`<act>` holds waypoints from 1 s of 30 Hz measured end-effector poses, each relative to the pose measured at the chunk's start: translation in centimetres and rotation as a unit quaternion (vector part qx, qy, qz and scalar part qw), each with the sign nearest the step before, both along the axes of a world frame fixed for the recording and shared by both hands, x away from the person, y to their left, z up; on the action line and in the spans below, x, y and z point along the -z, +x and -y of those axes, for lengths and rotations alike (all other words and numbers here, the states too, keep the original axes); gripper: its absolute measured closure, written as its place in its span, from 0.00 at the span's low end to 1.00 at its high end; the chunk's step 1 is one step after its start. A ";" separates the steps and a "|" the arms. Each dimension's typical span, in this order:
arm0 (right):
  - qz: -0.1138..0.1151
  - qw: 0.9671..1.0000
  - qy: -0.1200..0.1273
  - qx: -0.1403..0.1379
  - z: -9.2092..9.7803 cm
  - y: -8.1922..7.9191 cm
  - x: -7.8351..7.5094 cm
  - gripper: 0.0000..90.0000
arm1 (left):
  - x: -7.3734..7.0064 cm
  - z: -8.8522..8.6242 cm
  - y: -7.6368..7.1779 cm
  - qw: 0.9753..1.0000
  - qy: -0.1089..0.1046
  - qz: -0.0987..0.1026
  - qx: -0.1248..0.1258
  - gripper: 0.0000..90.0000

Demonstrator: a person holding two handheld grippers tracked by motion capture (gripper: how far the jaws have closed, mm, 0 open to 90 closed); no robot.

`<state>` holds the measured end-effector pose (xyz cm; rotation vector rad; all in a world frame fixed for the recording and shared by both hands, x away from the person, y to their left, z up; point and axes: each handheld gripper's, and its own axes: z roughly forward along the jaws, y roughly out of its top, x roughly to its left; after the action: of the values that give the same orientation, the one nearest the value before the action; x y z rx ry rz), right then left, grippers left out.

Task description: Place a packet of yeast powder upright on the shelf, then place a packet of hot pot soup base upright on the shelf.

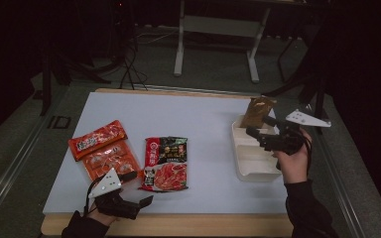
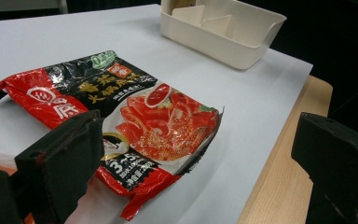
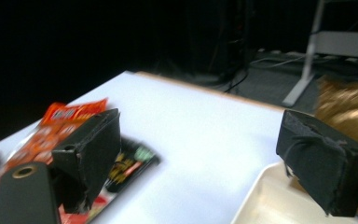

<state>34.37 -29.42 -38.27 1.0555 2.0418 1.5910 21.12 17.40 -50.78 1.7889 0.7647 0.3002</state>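
A red-and-black food packet [image 1: 164,163] [image 2: 144,112] lies flat mid-table. Left of it lie two orange packets [image 1: 104,148] [image 3: 70,114], one overlapping the other. At the right stands a cream divided tray [image 1: 250,171] [image 2: 223,46] [image 3: 261,196], with a gold-brown packet [image 1: 258,111] [image 3: 349,107] upright in its far compartment. My right gripper [image 1: 260,126] [image 3: 200,130] hovers open over the tray's far end, just short of the gold packet and holding nothing. My left gripper [image 1: 138,189] [image 2: 198,135] is open at the table's front edge, at the red packet's near corner, one jaw over the wood.
The white mat leaves a wooden strip [image 1: 178,223] [image 2: 289,177] bare along the table's front. Behind the table is a dark floor with cables [image 1: 129,69] and the white legs of another table [image 1: 179,49]. Bare mat stretches between the packets and the tray.
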 end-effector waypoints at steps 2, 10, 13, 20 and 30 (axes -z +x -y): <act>-0.006 1.000 0.004 -0.015 -0.3 -0.9 0.6 0.15 | 0.0 0.0 0.0 1.000 0.001 -0.007 0.001 0.03; -0.008 0.999 0.009 -0.042 -1.0 -4.2 2.2 0.16 | -0.9 -0.1 0.5 1.000 0.016 -0.023 0.011 0.03; -0.006 0.999 -0.001 -0.049 -1.3 -5.3 2.6 0.16 | -1.4 -0.5 0.8 0.999 0.023 -0.023 0.003 0.07; 0.003 0.998 0.010 -0.070 -1.5 -7.4 2.9 0.16 | -2.8 -1.8 2.2 0.997 0.040 -0.043 -0.041 0.35; -0.004 0.996 0.007 -0.085 -1.6 -8.4 3.7 0.16 | -2.8 -1.5 6.8 0.983 0.137 -0.070 -0.099 0.78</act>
<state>25.99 -27.84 -42.00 0.9158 2.1788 1.6877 27.88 18.85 -48.02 2.0111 1.0471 0.4315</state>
